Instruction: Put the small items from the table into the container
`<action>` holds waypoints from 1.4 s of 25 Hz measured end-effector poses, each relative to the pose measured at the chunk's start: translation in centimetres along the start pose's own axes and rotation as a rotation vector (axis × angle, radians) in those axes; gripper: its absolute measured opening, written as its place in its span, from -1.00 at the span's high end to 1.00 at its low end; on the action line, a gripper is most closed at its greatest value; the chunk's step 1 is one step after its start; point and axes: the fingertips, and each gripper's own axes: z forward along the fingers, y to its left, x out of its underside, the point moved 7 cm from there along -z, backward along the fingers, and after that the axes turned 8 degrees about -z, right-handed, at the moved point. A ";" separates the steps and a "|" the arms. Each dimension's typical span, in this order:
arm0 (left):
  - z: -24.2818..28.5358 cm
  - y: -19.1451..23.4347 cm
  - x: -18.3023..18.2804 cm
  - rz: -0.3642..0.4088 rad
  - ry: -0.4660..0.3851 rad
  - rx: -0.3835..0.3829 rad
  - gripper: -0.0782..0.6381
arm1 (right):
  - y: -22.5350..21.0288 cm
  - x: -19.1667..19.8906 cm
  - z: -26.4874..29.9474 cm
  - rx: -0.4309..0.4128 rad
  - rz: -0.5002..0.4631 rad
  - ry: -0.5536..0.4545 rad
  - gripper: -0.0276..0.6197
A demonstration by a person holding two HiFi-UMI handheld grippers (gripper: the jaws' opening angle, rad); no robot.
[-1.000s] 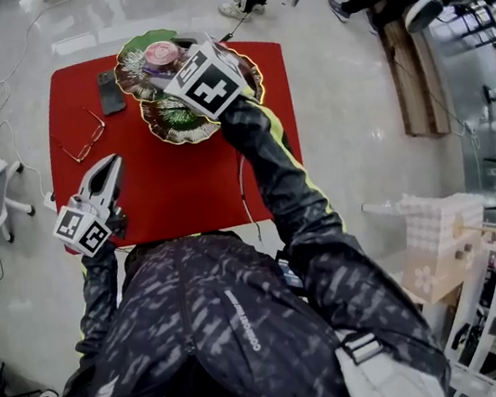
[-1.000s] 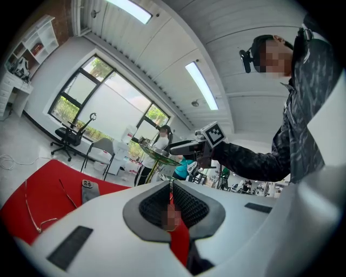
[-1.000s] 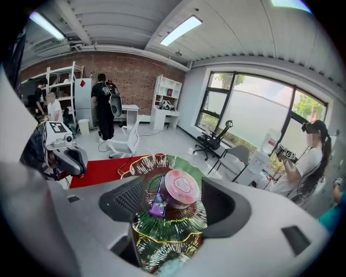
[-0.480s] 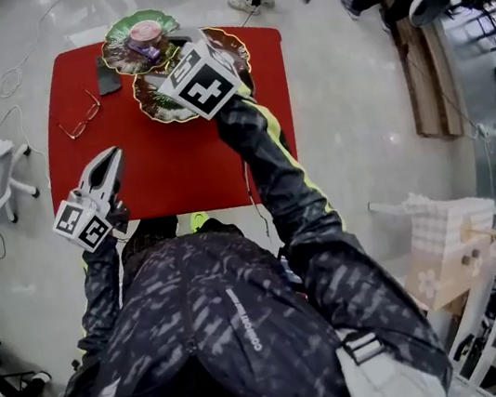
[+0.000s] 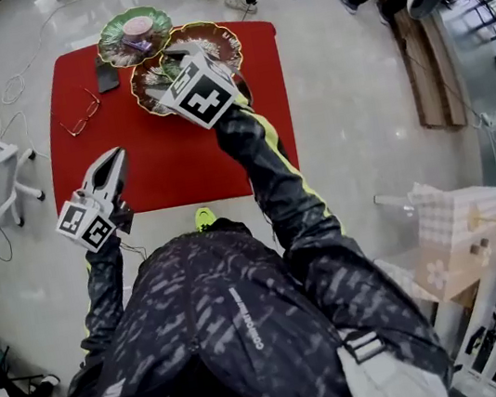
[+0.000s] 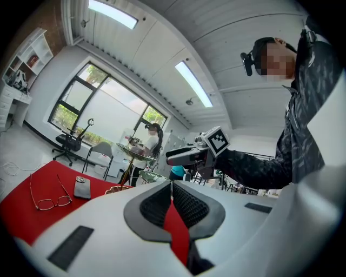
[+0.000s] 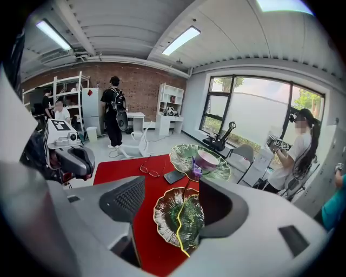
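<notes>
Since a second ago the right gripper (image 7: 170, 201), jaws apart and empty, has been drawn back off the leaf dishes (image 5: 212, 37) at the counter's (image 5: 178, 172) far edge. The left gripper (image 6: 171, 185) is held closed over the near-left corner. The glasses (image 5: 76, 116) and phone (image 5: 107, 76) are seen by the far-left corner, with the phone's long axis and the temples pointed toward the far edge.

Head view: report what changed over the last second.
The right gripper drew back slightly toward the person, uncovering more of the far brown dish; its jaws stand apart, empty. Nothing was visibly taken or let go. The left gripper, shut, the glasses and the phone stayed put.
</notes>
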 end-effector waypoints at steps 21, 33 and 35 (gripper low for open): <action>-9.9 -4.9 0.9 0.017 0.020 0.122 0.75 | 14.3 -0.3 -5.7 0.087 0.101 0.036 0.69; -15.0 -7.4 4.3 -0.035 0.042 0.175 0.75 | 25.9 1.4 -8.0 0.095 0.173 -0.022 0.83; -15.3 -8.1 4.5 -0.034 0.041 0.184 0.75 | 27.4 1.6 -8.2 0.075 0.177 -0.040 0.84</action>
